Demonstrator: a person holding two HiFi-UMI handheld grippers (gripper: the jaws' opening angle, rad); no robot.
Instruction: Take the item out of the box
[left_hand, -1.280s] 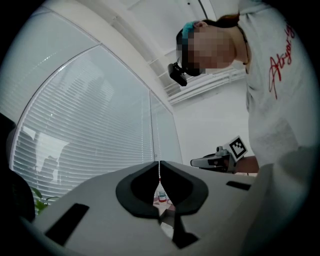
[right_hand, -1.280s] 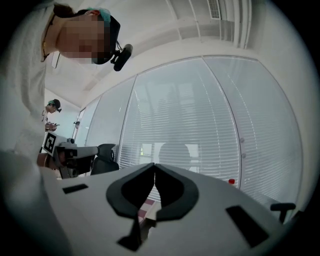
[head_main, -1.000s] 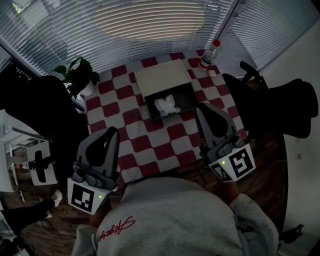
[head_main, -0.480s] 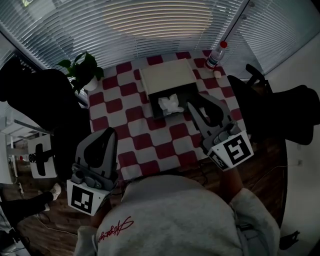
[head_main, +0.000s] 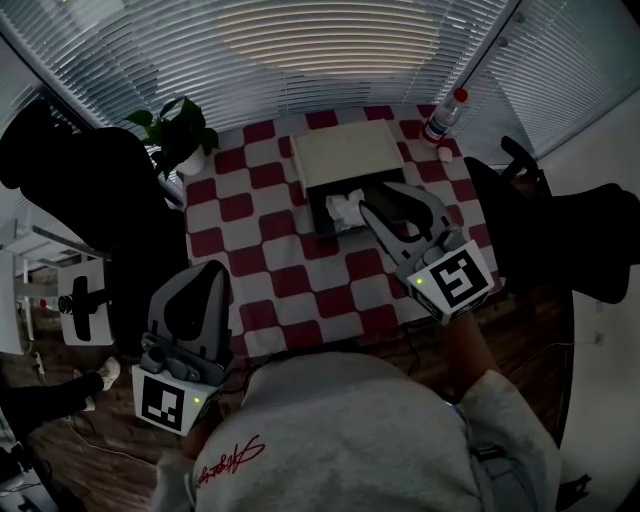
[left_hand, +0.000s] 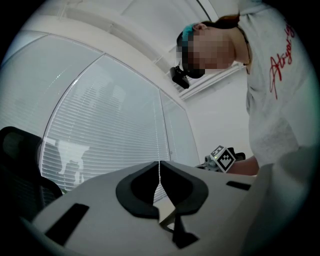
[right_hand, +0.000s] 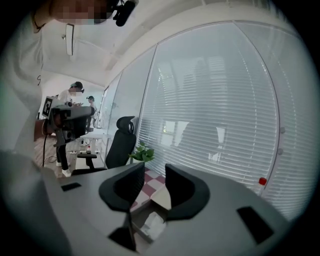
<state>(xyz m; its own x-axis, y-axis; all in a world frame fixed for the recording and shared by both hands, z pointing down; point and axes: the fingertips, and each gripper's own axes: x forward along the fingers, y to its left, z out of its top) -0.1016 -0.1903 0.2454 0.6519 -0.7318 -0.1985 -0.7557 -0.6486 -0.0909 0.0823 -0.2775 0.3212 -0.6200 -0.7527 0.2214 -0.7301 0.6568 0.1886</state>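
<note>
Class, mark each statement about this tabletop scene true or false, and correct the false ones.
1. The box is open. True.
2. The white item lies outside the box. False: it sits inside it.
3. The right gripper is shut on the white item. False: its jaws have just been opening and stand apart, with nothing between them.
4. The left gripper has its jaws together. True.

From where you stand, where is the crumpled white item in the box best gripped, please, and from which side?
I'd pinch the raised folds of the white item from the open near side of the box; its pale panel blocks the far side. The right tool, jaws just opening and empty, faces that opening.
</note>
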